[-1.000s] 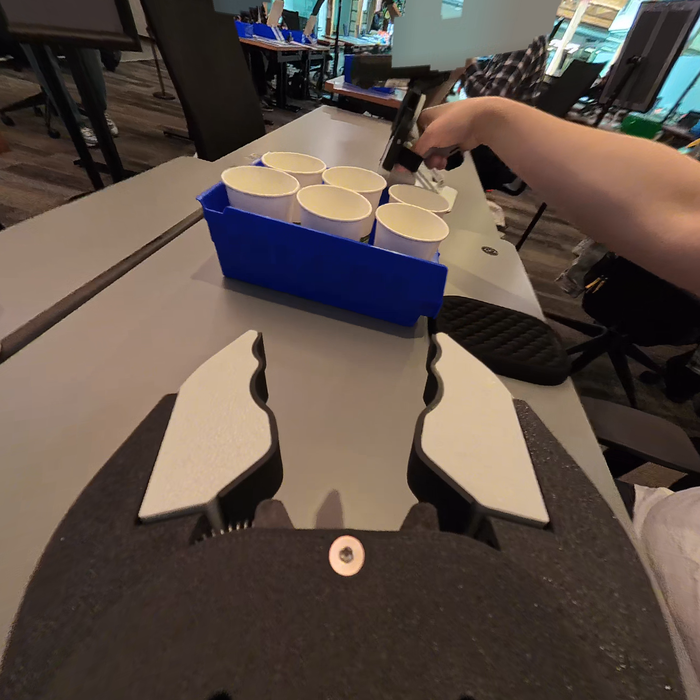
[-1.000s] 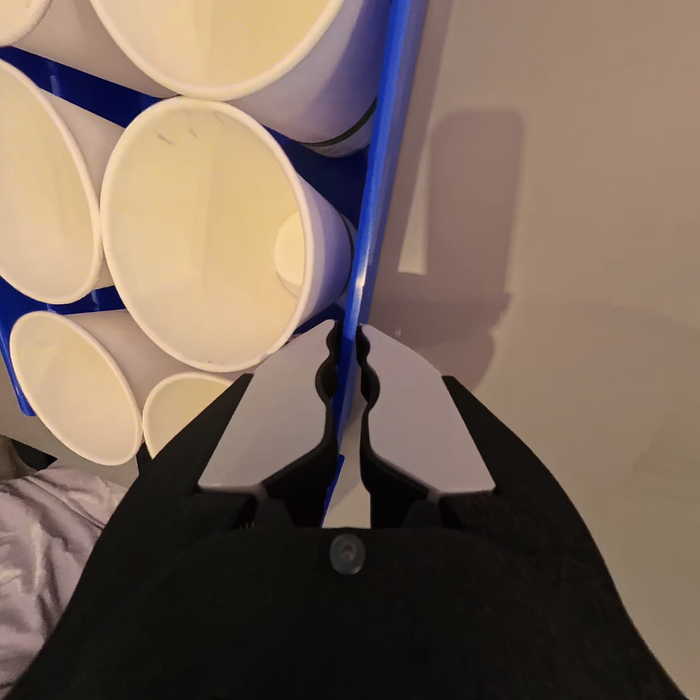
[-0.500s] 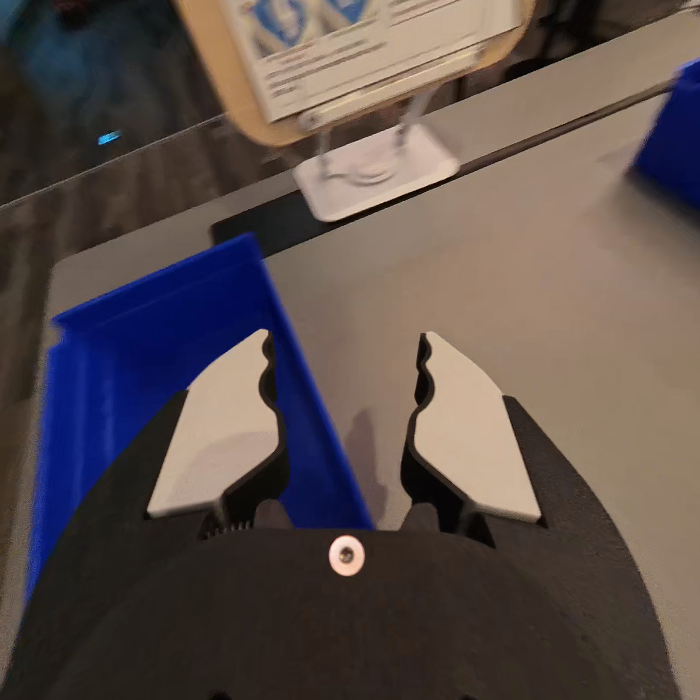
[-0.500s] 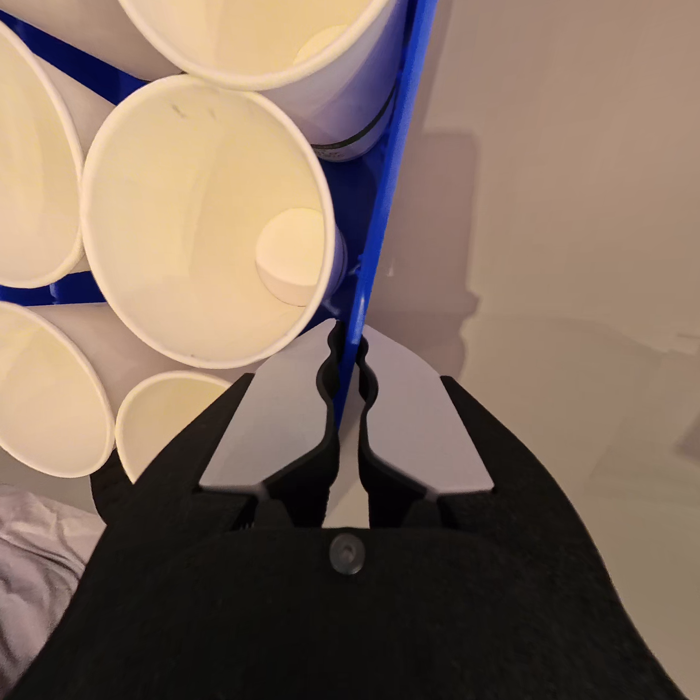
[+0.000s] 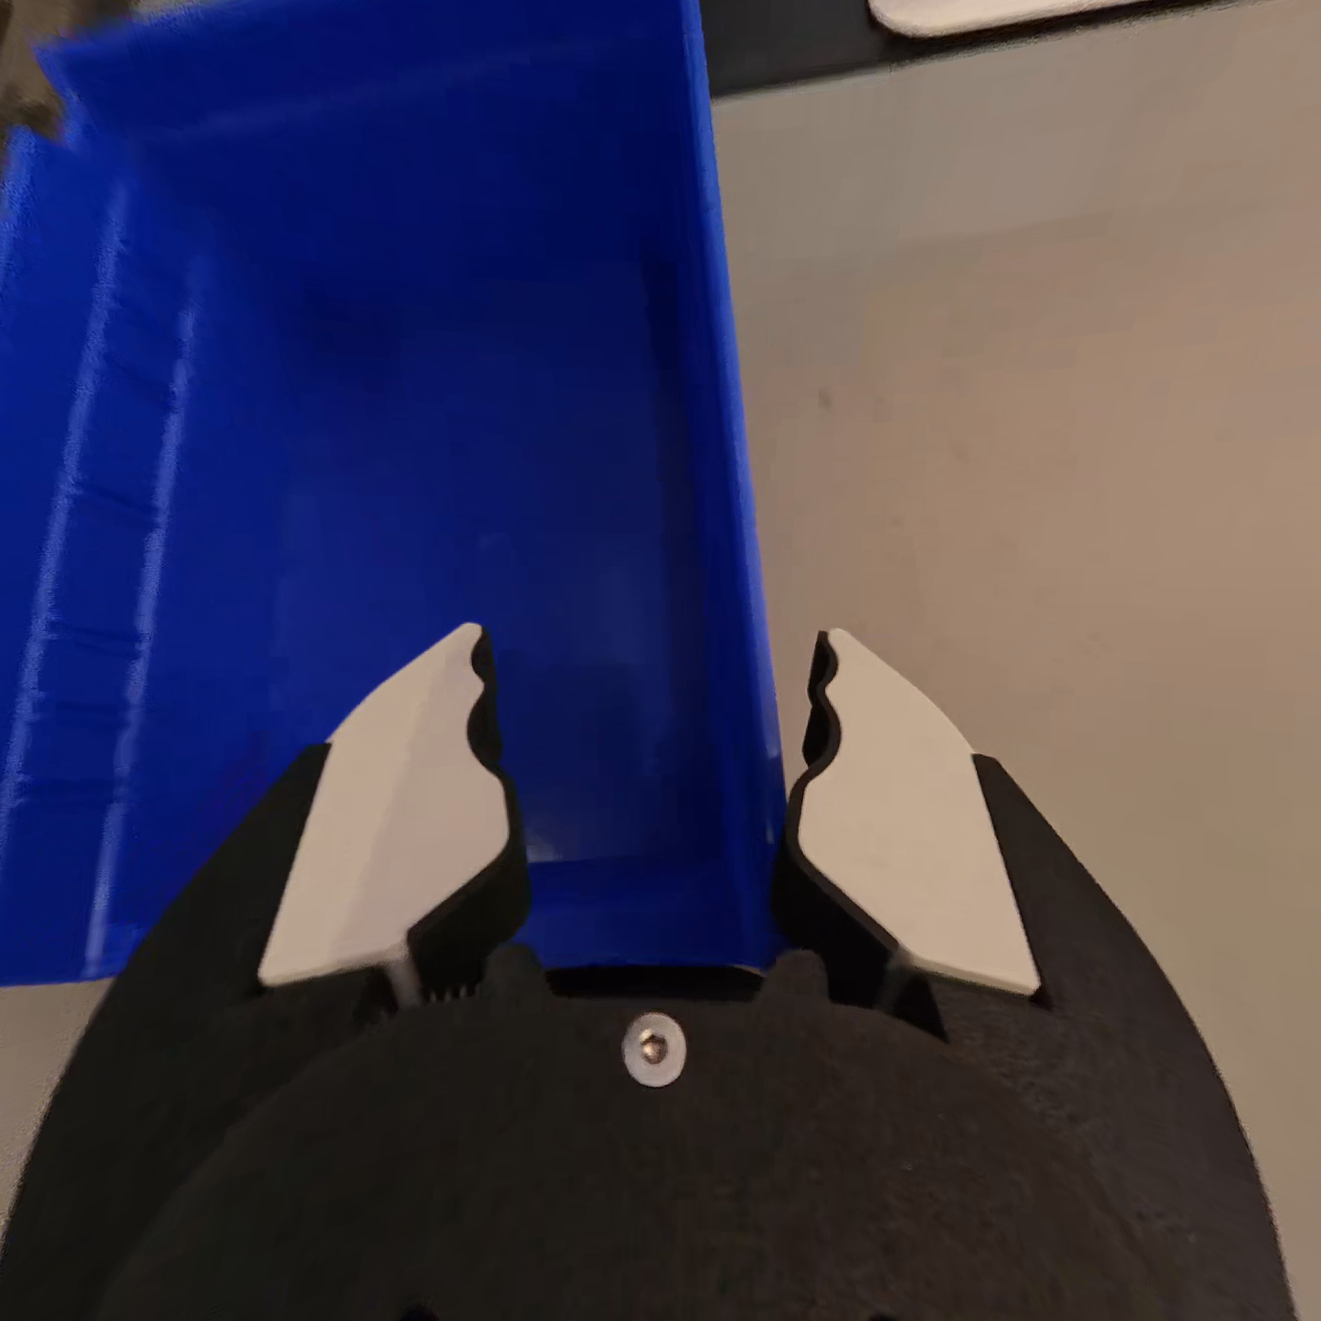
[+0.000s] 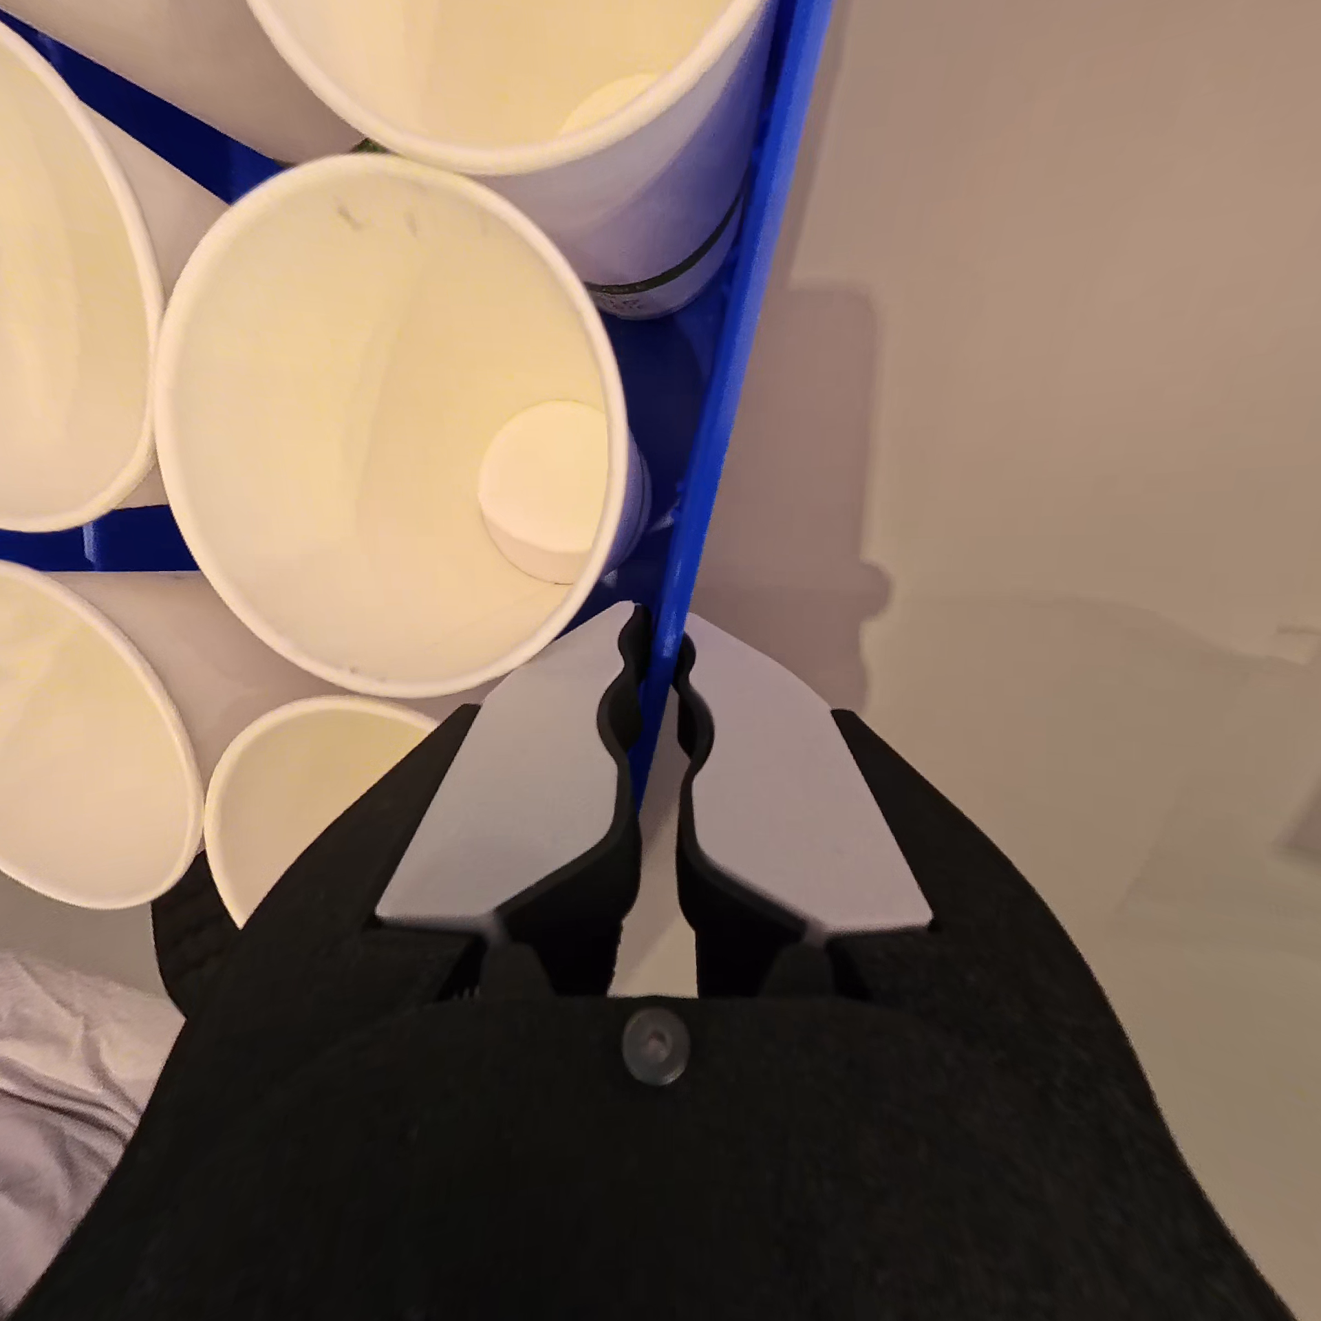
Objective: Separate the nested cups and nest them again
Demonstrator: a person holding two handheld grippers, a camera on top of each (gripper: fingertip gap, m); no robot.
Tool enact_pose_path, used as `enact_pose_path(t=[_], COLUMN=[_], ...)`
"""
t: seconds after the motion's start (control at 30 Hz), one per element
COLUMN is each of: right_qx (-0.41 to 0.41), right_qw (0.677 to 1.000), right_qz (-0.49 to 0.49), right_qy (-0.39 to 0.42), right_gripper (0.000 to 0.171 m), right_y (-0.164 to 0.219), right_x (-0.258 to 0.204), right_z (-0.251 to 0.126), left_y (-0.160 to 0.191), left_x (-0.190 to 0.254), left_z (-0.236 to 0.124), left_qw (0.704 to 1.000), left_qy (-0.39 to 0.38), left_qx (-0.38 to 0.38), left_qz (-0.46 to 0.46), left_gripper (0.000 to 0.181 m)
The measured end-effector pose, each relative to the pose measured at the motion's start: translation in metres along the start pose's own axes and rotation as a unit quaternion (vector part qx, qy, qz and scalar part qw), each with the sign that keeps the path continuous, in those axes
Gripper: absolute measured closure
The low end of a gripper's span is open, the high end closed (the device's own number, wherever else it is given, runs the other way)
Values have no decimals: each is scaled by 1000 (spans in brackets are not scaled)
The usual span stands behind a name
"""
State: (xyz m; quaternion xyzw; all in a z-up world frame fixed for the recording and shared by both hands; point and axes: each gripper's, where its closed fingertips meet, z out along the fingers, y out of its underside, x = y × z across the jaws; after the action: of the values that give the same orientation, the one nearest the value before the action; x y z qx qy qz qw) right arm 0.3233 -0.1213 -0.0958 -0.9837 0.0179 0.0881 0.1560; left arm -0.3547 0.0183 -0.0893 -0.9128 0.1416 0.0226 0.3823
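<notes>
In the right wrist view several white paper cups (image 6: 386,429) stand upright in a blue bin (image 6: 750,300). My right gripper (image 6: 661,629) is shut on the bin's right wall, one finger inside and one outside. In the left wrist view a second blue bin (image 5: 400,429) lies empty on the grey table (image 5: 1036,429). My left gripper (image 5: 647,643) is open and straddles that bin's right wall near the close corner, left finger over the inside, right finger over the table. It holds nothing.
A white stand base (image 5: 1001,11) sits on a dark strip at the top of the left wrist view. Pale cloth (image 6: 64,1072) shows at the lower left of the right wrist view. Bare table (image 6: 1072,429) lies right of the cup bin.
My left gripper has swung from facing the cup bin to the empty blue bin and now straddles its right wall. My right gripper stays shut on the cup bin's wall, which has shifted slightly.
</notes>
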Motion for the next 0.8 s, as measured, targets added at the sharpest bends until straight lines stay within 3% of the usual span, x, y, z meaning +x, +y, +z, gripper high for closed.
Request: enact_pose_path(t=[0.03,0.1,0.17,0.4,0.8], right_qx=[0,0,-1,-12,-11], right_qw=[1000,1000,1000,1000,999], right_qz=[1,1,-1,4,19], right_qy=[-1,-1,3,25,24], right_gripper=[166,166,166,167,167], right_y=[1,2,3,3,-15], right_x=[0,-1,-1,-3,-58], right_z=[0,-1,-1,0,15], left_y=[2,-2,-6,-8,-12], left_x=[7,18,23,60,207], left_z=[4,8,11,5,-20], left_qw=[1000,999,999,997,990], left_qy=[17,44,35,25,94], left_qx=[-9,0,11,3,29], left_qz=[1,1,23,68,100], left_gripper=[105,148,168,170,167])
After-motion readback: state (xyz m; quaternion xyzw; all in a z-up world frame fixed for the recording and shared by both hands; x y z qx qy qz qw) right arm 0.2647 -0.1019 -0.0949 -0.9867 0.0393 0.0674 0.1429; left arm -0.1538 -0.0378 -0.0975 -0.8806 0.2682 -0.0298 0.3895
